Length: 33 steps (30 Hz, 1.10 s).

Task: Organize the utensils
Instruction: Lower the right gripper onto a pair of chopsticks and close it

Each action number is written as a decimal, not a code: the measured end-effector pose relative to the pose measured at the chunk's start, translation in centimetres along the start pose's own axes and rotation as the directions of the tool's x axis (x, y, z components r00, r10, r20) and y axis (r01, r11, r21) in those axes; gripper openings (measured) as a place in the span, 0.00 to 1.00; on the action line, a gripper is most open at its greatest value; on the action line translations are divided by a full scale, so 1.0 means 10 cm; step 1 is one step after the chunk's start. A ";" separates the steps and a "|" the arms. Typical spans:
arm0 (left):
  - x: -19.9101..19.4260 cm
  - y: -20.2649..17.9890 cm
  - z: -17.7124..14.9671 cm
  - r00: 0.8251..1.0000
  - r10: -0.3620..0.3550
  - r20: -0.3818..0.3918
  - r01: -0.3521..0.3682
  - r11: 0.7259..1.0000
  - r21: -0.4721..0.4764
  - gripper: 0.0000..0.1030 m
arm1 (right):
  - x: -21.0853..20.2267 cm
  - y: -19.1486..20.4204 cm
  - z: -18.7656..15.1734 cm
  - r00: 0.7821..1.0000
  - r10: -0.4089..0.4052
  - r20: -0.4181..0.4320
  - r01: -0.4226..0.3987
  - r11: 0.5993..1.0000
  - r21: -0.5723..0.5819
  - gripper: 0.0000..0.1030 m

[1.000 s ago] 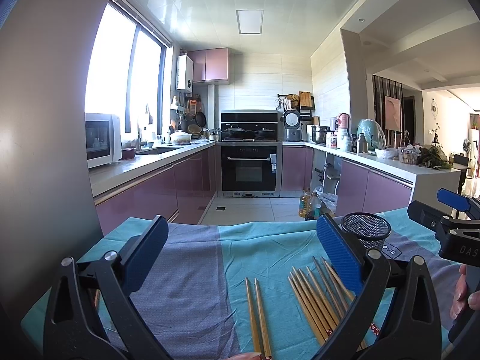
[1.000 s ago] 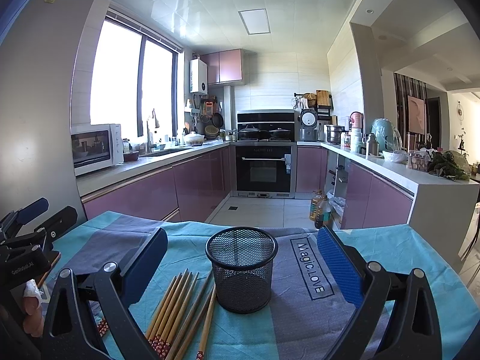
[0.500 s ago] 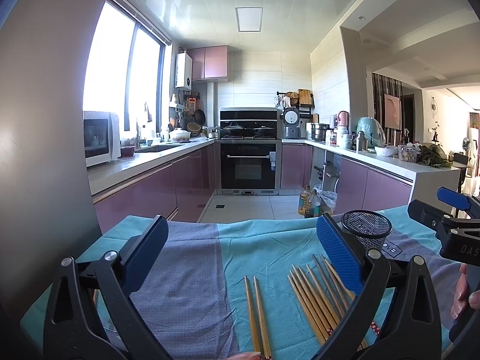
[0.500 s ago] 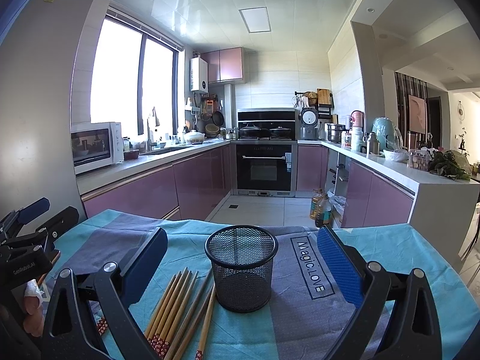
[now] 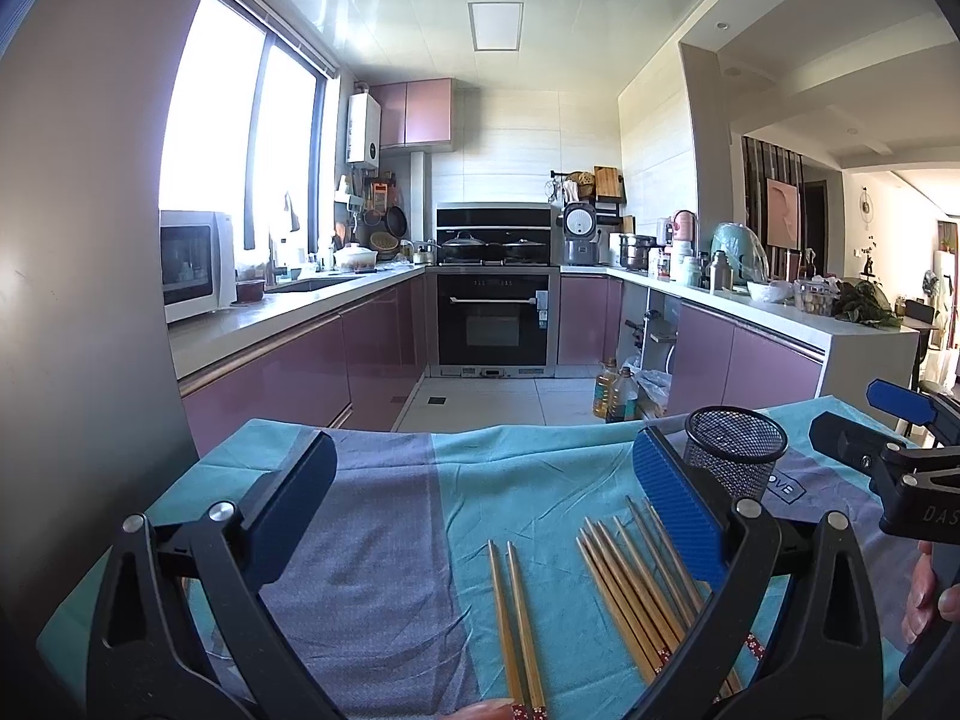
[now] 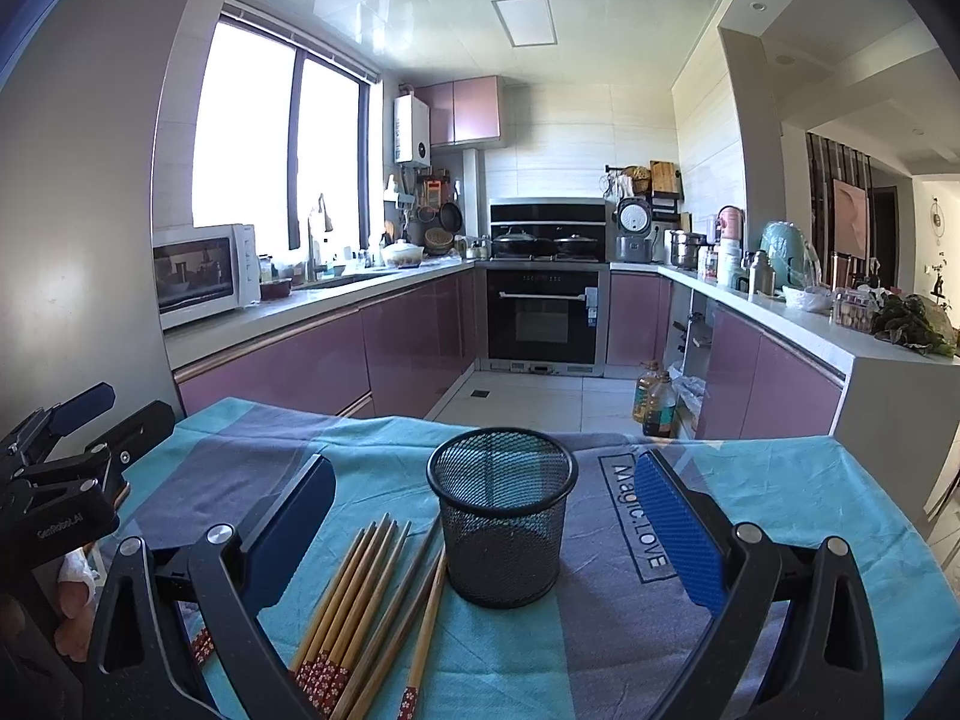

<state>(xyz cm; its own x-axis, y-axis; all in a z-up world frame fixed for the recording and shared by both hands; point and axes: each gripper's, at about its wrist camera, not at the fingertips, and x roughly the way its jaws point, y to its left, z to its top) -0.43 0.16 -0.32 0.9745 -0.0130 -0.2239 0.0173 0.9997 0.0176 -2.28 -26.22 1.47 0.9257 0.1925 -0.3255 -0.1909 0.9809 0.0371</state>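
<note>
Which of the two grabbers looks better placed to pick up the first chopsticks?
Left, probably. The left gripper is open with a loose pair of chopsticks lying between its fingers; the right gripper frames the mesh cup.

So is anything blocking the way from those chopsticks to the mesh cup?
Nothing visible. The chopsticks lie flat on the cloth right beside the cup, whose top is open and looks empty. Both grippers are open and hold nothing.

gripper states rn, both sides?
Left gripper: open, empty, above the chopsticks.
Right gripper: open, empty, fingers either side of the mesh cup.
</note>
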 end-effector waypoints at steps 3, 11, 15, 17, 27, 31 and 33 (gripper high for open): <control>0.04 0.01 -0.03 1.000 -0.001 -0.021 0.001 1.000 0.007 0.95 | 0.07 0.02 -0.05 0.999 0.021 -0.046 -0.021 1.000 -0.002 0.94; 0.27 0.05 -0.18 0.989 -0.036 -0.147 0.041 0.999 0.028 0.92 | 0.35 0.13 -0.29 0.965 0.087 -0.245 -0.100 0.994 -0.039 0.87; 0.49 0.03 -0.32 0.963 -0.054 -0.264 0.074 0.995 0.066 0.82 | 0.53 0.12 -0.44 0.928 0.116 -0.354 -0.130 0.991 -0.013 0.70; 0.60 0.02 -0.41 0.941 -0.065 -0.331 0.096 0.992 0.079 0.74 | 0.61 0.12 -0.49 0.911 0.117 -0.394 -0.129 0.992 -0.004 0.63; 0.96 0.04 -0.72 0.862 -0.120 -0.492 0.171 0.983 0.059 0.53 | 0.83 0.13 -0.63 0.838 0.145 -0.526 -0.151 0.988 0.032 0.31; 1.01 0.07 -0.74 0.834 -0.146 -0.532 0.197 0.980 0.039 0.41 | 0.88 0.15 -0.65 0.830 0.149 -0.537 -0.159 0.987 0.029 0.27; 1.03 0.09 -0.76 0.825 -0.145 -0.546 0.198 0.979 0.040 0.38 | 0.91 0.14 -0.65 0.828 0.151 -0.540 -0.160 0.987 0.029 0.25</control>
<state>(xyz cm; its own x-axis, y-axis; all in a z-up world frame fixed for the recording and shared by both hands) 7.92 1.07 -10.04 0.6798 -0.1438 -0.7192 0.2189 0.9757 0.0118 3.71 -23.26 -7.60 0.5616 0.2923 -0.7741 -0.3273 0.9377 0.1166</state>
